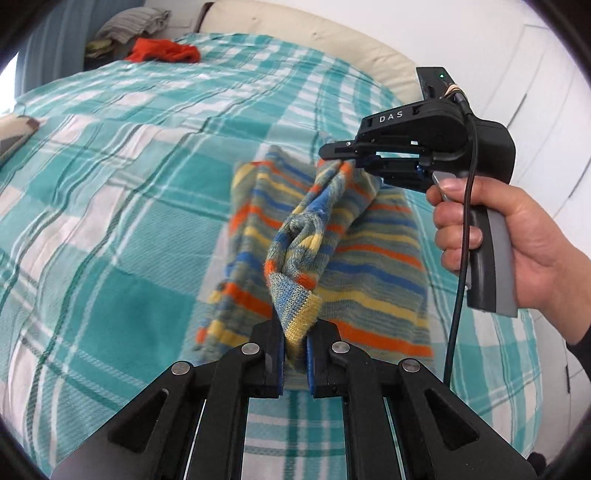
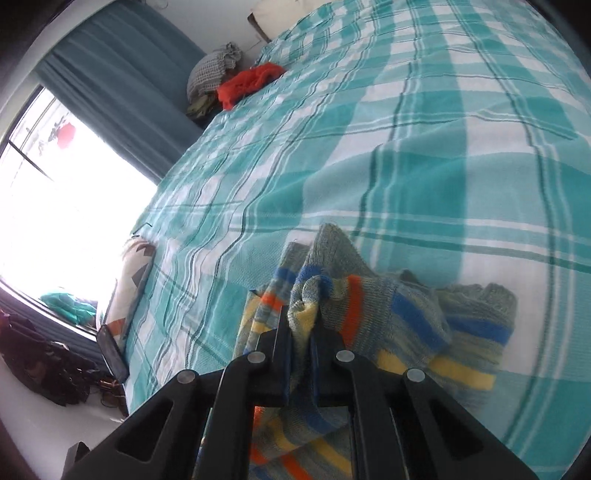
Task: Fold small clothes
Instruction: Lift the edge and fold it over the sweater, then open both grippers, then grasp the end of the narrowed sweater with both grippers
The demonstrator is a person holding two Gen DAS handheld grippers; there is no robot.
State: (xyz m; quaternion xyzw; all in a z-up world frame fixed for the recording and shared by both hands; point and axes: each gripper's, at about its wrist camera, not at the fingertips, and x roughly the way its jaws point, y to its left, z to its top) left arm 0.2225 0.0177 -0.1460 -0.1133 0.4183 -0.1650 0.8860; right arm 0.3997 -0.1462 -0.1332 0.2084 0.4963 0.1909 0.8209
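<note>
A small striped knit garment (image 1: pixel 373 258), grey with blue, orange and yellow bands, lies partly on the teal plaid bed (image 1: pixel 129 206). My left gripper (image 1: pixel 295 354) is shut on a yellow-edged corner of it. My right gripper (image 1: pixel 341 157), held by a hand, is shut on another part of the same edge, lifting it above the bed. The raised edge hangs bunched between the two grippers. In the right wrist view my right gripper (image 2: pixel 301 343) pinches the striped garment (image 2: pixel 417 317), which drapes to the right and below the fingers.
A red cloth (image 1: pixel 164 51) and a grey bundle (image 1: pixel 133 24) sit at the bed's far corner; both also show in the right wrist view (image 2: pixel 247 85). A patterned pillow (image 2: pixel 133 280) lies at the bed's edge by the bright window (image 2: pixel 55 192). A white wall stands to the right.
</note>
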